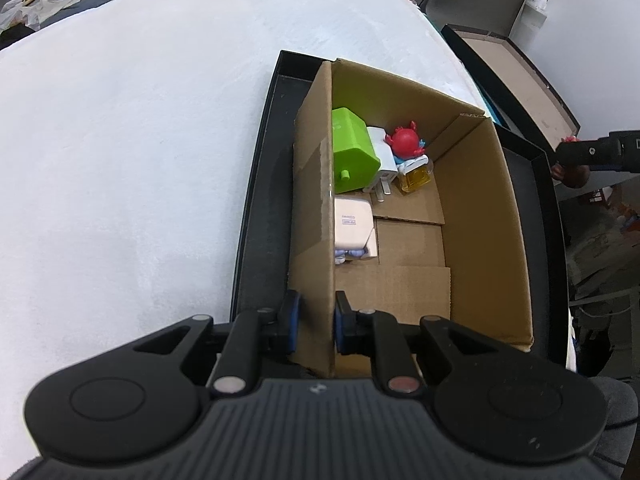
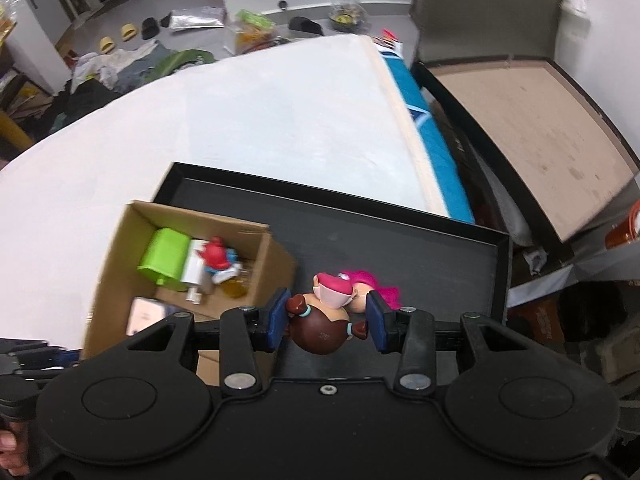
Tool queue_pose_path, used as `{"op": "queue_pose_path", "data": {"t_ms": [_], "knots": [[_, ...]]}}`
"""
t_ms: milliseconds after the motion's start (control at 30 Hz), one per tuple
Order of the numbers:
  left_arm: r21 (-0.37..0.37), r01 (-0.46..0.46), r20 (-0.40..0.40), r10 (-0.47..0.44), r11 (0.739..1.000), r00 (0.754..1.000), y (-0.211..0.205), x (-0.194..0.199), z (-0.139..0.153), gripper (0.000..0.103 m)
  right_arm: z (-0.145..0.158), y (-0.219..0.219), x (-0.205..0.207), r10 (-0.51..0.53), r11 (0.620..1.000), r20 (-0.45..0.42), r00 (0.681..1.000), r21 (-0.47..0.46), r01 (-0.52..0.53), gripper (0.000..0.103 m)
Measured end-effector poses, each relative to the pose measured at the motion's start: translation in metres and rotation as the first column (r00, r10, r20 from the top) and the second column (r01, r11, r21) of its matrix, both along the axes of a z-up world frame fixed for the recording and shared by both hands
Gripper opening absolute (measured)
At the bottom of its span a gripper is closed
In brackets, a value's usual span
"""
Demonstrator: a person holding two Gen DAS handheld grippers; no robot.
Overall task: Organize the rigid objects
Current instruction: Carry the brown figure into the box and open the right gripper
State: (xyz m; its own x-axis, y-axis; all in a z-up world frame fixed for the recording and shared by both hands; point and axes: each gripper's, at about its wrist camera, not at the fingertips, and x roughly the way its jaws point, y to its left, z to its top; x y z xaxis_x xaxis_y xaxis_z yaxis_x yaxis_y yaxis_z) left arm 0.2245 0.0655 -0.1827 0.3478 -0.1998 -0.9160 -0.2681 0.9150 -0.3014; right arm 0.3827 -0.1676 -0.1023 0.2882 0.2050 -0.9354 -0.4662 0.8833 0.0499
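We hold a doll (image 2: 326,322) tight in our right fingers (image 2: 278,320), over the black tray (image 2: 400,240) just beside the box (image 2: 256,252). Our left fingers (image 1: 290,326) pinch the box's wall (image 1: 316,200). The doll is round and smooth, so it could slip and fall on the tray, or bump the wall on the way in. The tray sits on a white bed (image 2: 260,112). The floor (image 2: 132,20) behind is messy.

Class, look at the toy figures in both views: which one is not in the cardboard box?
The brown-bodied, pink-capped figure, clamped in the right hand-held gripper over the black tray. The red crab figure sits inside the cardboard box.
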Motion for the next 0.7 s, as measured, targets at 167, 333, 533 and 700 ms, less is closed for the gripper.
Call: {"op": "queue_pose_path", "data": {"t_ms": [167, 333, 533, 700], "knots": [[0.002, 0.008, 0.012, -0.008, 1.0, 1.0, 0.0, -0.002, 0.002, 0.015, 0.005, 0.024, -0.011, 0.032, 0.999, -0.005, 0.999, 0.014, -0.032, 0.041], [-0.009, 0.009, 0.02, -0.009, 1.0, 1.0, 0.002, -0.003, 0.001, 0.015, 0.004, 0.049, -0.021, 0.068, 0.998, -0.019, 0.998, 0.02, -0.067, 0.041], [-0.022, 0.013, 0.024, -0.013, 1.0, 1.0, 0.004, -0.005, 0.0, 0.015, -0.006, 0.073, -0.032, 0.097, 0.995, -0.042, 0.994, 0.005, -0.097, 0.041], [-0.032, 0.017, 0.026, -0.016, 0.999, 1.0, 0.006, -0.004, -0.001, 0.016, -0.019, 0.089, -0.039, 0.111, 0.993, -0.064, 0.992, -0.022, -0.112, 0.041]]}}
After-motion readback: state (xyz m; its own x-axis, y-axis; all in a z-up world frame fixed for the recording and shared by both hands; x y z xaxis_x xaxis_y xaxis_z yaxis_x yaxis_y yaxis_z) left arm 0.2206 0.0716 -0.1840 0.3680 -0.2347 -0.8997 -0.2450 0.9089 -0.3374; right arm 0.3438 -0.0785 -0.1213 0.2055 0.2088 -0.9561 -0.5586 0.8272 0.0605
